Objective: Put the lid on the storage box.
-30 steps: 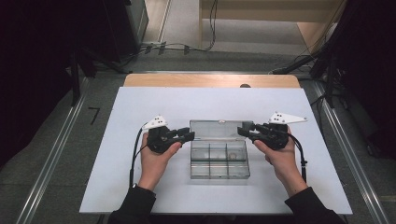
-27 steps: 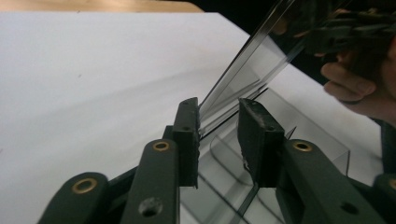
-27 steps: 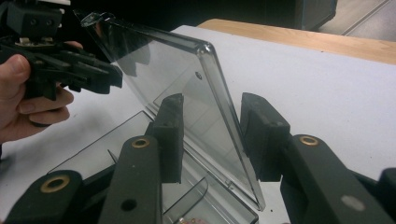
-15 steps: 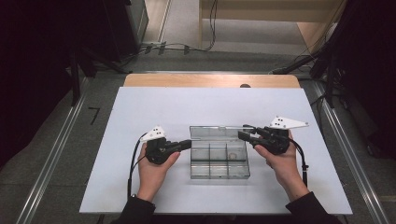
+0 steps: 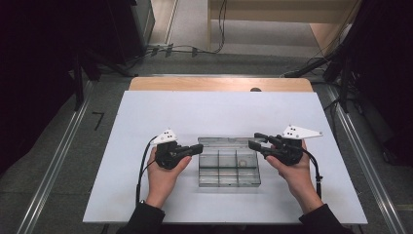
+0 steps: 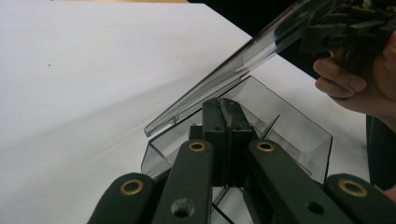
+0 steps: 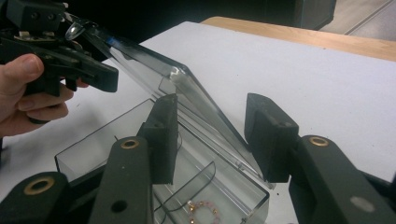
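Though bare nearly all over, bore one thing toward its near edge: white table (image 5: 219, 112), and on it a clear compartment box (image 5: 229, 184), set between the two hands. Stood part open, with the hinged lid (image 7: 154, 79) tilted up from the far side and slanting over the compartments.

Reached in from the box's left end: left gripper (image 5: 198, 147), jaws pressed together right at the end wall; could not tell whether any of that wall was caught between them. Came in from the right end: right gripper (image 5: 252, 142), jaws spread wide, one on each side of the raised lid's edge and not closed on it.

Lay loose in a right-hand compartment: small pinkish bead ring (image 7: 201, 210).

Looked light, stiff and slick, thin-walled hard plastic, likely to skid on the smooth top and to crack under a hard squeeze. Seemed best taken at the lid's free edge near a corner, with the base steadied at an end wall.
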Demonstrator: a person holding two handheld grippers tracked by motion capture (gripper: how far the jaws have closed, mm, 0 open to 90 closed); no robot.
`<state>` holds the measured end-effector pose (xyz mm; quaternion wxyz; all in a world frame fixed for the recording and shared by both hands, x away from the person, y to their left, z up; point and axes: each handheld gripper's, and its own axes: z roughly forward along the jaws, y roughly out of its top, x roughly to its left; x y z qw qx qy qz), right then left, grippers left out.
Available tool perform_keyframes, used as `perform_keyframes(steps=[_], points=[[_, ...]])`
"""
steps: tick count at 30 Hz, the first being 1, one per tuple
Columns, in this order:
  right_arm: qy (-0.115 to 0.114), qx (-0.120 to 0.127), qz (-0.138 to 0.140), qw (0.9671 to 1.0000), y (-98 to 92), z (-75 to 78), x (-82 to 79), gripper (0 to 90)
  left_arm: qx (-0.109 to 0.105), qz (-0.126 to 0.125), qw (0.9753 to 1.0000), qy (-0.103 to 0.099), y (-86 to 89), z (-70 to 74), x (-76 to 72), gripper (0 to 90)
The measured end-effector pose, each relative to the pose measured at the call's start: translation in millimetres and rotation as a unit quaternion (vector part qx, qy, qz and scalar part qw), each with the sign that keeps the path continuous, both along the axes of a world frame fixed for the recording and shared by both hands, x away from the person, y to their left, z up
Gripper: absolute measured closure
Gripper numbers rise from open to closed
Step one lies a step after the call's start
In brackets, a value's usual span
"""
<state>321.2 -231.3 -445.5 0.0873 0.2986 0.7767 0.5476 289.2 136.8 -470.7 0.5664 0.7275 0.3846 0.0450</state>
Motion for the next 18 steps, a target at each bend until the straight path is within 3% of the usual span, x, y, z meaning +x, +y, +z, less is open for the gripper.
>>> perform_keyframes(steps=[18], points=[[0.002,-0.005,0.008,1.0,-9.8,0.1,-5.8,45.3,-0.007,-0.003,1.0,0.0,0.2,0.0,-1.1,89.8]])
